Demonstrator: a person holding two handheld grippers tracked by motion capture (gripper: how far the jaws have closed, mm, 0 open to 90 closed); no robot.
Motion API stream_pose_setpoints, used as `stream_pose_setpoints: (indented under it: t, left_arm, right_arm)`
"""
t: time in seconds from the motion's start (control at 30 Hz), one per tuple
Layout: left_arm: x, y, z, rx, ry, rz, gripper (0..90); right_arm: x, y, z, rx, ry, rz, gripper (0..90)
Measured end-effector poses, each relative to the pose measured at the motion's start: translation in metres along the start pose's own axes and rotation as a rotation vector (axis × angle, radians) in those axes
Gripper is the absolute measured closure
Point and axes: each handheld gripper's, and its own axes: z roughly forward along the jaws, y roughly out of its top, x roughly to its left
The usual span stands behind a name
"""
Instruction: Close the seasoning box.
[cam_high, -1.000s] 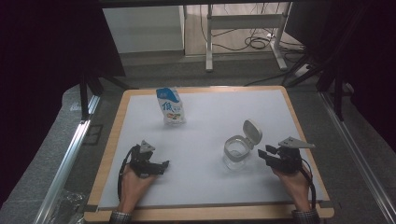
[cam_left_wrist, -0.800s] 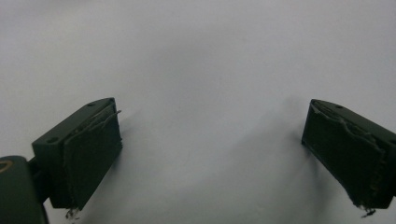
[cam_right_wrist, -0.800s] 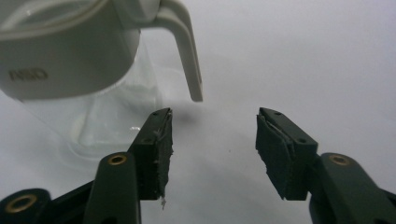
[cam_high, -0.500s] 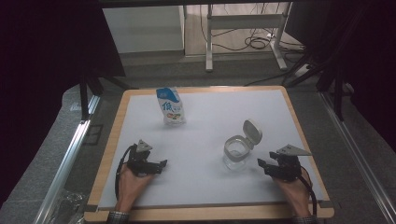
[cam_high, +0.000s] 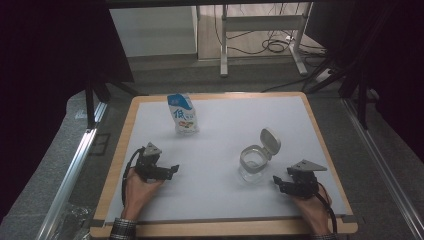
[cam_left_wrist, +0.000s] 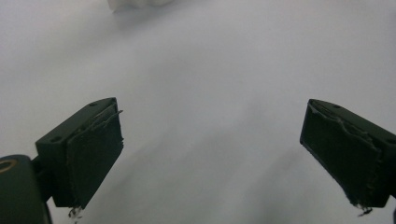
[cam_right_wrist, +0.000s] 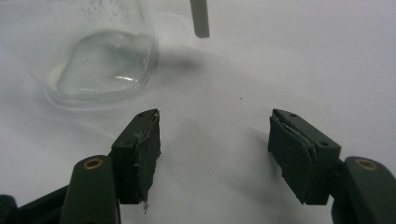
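Right tongs (cam_high: 278, 183) farther back from jar (cam_high: 252, 162)

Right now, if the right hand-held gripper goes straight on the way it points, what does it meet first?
Probably the jar. The right hand-held gripper is open, and the jar stands just ahead, slightly left of its line. It might pass the jar's right side; the depth is hard to judge.

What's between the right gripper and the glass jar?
Nothing: bare white table separates the right gripper from the glass jar, seen in the right gripper view.
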Motion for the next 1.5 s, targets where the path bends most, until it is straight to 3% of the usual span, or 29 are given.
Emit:
stream_pose_setpoints:
  t: [0.27,0.37,0.57,0.83,1.0,1.33,1.5]
  left_arm:
    - [0.005,0.006,0.003,0.007,-0.014,0.004,5.8]
    - [0.006,0.010,0.005,0.010,-0.017,0.010,5.8]
    - [0.008,0.020,0.006,0.014,-0.018,0.026,5.8]
    - [0.013,0.032,0.011,0.013,-0.031,0.026,6.8]
    - [0.018,0.043,0.014,0.014,-0.040,0.033,7.4]
    - [0.031,0.059,0.014,0.004,-0.045,0.000,12.3]
    - [0.036,0.066,0.012,-0.006,-0.030,0.014,15.3]
  right_arm:
    - [0.001,-0.001,0.000,-0.002,-0.003,-0.006,33.2]
    - [0.004,0.000,0.002,0.010,-0.016,-0.042,30.0]
    - [0.004,0.000,0.002,0.011,-0.011,-0.042,27.4]
    - [0.004,0.000,0.004,0.032,-0.046,-0.020,15.6]
    - [0.004,0.000,0.004,0.032,-0.047,-0.020,15.5]
    - [0.004,0.000,0.004,0.029,-0.046,-0.021,15.5]
    - [0.004,0.000,0.004,0.030,-0.047,-0.022,15.5]
